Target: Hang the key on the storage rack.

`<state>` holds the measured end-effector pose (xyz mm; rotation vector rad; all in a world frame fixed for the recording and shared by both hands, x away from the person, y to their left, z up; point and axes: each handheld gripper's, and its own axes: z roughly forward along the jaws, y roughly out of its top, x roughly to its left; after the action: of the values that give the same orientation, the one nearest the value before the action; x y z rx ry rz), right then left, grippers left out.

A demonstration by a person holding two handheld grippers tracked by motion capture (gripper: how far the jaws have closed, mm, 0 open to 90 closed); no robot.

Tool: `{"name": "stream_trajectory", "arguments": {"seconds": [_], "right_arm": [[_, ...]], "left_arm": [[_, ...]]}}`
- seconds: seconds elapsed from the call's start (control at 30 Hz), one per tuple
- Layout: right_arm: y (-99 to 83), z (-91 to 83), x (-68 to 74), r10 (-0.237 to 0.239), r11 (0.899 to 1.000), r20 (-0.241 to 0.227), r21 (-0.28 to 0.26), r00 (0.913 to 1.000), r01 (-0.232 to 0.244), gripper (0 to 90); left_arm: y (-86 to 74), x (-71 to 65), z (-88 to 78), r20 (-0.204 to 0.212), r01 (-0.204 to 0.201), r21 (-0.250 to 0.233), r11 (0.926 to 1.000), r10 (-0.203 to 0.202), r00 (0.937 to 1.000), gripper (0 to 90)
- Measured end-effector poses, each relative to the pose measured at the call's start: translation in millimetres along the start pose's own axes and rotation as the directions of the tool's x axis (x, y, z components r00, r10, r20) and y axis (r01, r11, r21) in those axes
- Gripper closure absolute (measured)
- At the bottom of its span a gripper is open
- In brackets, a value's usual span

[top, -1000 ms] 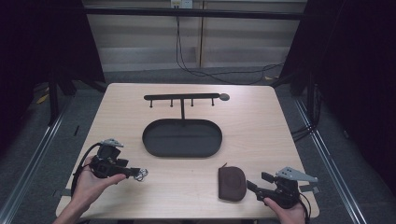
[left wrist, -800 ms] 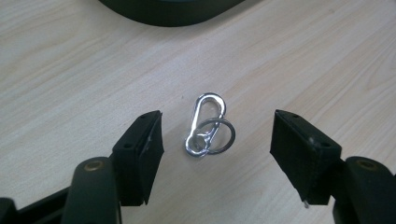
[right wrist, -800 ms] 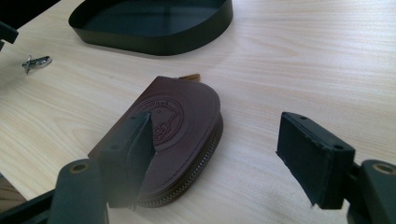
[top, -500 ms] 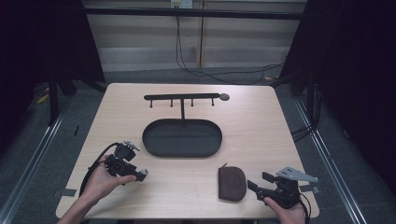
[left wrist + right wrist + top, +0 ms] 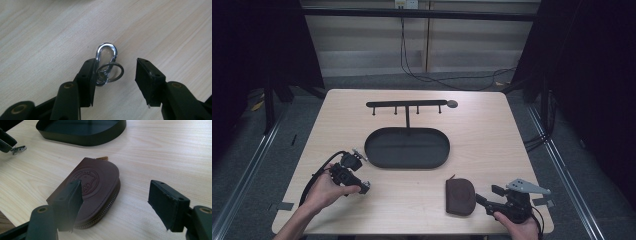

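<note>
I see the table [image 5: 492, 130] with the black oval tray [image 5: 407, 148] mid-table and the hook rack [image 5: 408, 104] behind it. Brown zip pouch [image 5: 92, 187] lies near the front edge, just beside my right gripper [image 5: 117, 202], whose jaws stand wide and hold nothing. Left gripper [image 5: 116, 75] has just been closing; the snap hook with key ring [image 5: 107, 63] sits between its jaws, apparently touching one pad, not yet clamped.
</note>
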<state>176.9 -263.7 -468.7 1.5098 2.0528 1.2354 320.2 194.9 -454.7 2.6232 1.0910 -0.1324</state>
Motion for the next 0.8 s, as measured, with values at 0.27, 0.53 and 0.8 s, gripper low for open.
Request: {"name": "stream_trajectory", "arguments": {"seconds": [0.27, 0.53, 0.8], "right_arm": [[-0.1, 0.2, -0.6, 0.004, 1.0, -0.003, 0.0, 1.0, -0.004, 27.0], [-0.1, 0.8, -1.0, 0.006, 1.0, -0.003, 0.003, 1.0, -0.006, 27.0], [-0.2, 0.8, -1.2, 0.008, 1.0, -0.003, 0.003, 1.0, -0.008, 27.0]], "left_arm": [[4.2, 1.9, 5.4, -0.012, 0.001, 0.021, 0.9998, -0.001, 0.9999, 57.4], [7.4, -5.1, 7.3, -0.062, -0.024, 0.048, 0.9985, 0.027, 0.9977, 54.9], [8.0, -7.5, 7.8, -0.094, -0.038, 0.062, 0.9974, 0.044, 0.9946, 61.7]]}}
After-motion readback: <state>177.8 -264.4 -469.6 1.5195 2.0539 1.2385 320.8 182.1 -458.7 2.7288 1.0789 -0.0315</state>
